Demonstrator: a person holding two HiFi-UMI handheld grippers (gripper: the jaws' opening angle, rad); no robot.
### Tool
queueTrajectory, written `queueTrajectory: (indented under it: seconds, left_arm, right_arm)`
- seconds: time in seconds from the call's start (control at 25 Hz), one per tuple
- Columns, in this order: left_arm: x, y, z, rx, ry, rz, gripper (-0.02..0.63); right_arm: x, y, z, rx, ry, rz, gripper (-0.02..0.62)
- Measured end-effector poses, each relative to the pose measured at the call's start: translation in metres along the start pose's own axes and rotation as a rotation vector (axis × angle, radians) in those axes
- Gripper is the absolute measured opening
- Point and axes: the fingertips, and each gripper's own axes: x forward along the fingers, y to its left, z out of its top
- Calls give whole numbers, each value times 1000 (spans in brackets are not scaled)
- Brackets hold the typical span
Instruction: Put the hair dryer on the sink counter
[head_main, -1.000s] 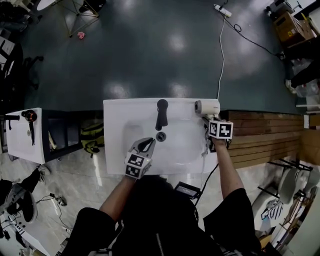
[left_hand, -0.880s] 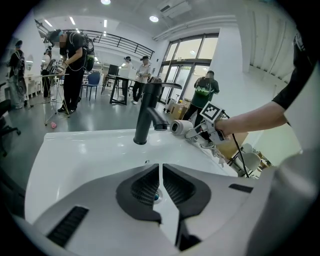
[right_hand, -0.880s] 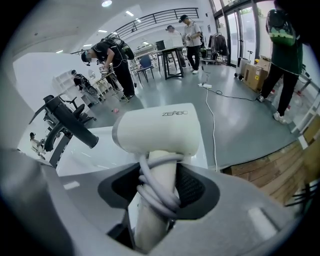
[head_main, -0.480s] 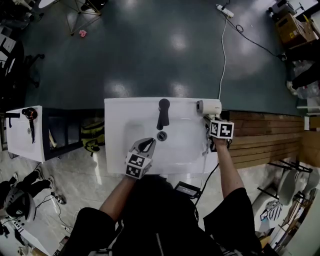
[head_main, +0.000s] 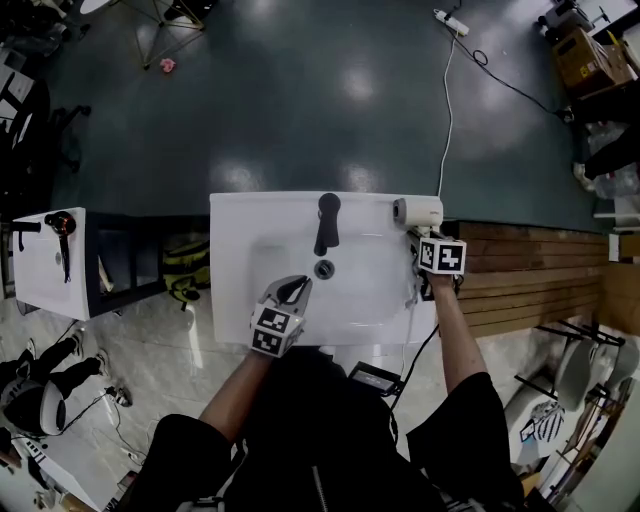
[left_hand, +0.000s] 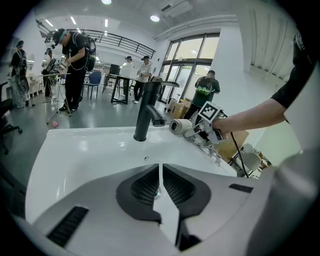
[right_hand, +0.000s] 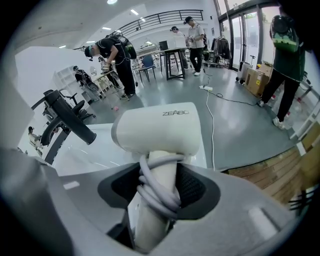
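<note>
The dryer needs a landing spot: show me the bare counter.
Bare: the back ledge between the faucet and the left edge, plus the strip left of the basin. Crowded: back right corner, hair dryer in right gripper.

An open lab hall: the white sink unit (head_main: 235, 225) stands alone on a polished floor (head_main: 300, 110). People (left_hand: 75, 55) work at tables (right_hand: 175, 50) behind (a cable (head_main: 448, 110) trails across).

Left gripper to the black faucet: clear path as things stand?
Likely yes. The left gripper, jaws together and empty, faces the black faucet with only bare sink basin between them. The right gripper, holding the hair dryer, is off to the right.
</note>
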Motion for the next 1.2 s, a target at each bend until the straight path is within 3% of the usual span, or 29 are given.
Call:
queueTrajectory:
  seconds: [0.36, 0.8, 1.04, 1.16, 1.2]
  left_arm:
    - [-12, -6, -9, 5, -4, 8, 31]
    - [-27, -13, -7, 26, -35, 13, 31]
    - [-36, -17, -2, 42, -63, 16, 31]
    - [-41, -18, -1, 47, -75, 21, 31]
    - [-42, -19, -1, 50, -77, 22, 31]
  right_arm:
    - [-10, -4, 1, -9, -30, -27, 235]
    - [-54, 6, 17, -42, -207, -51, 233]
    - [-86, 18, 18, -68, -337, -65, 107]
    - [-96, 34, 12, -68, -368, 19, 17]
    - [-99, 39, 8, -68, -372, 46, 17]
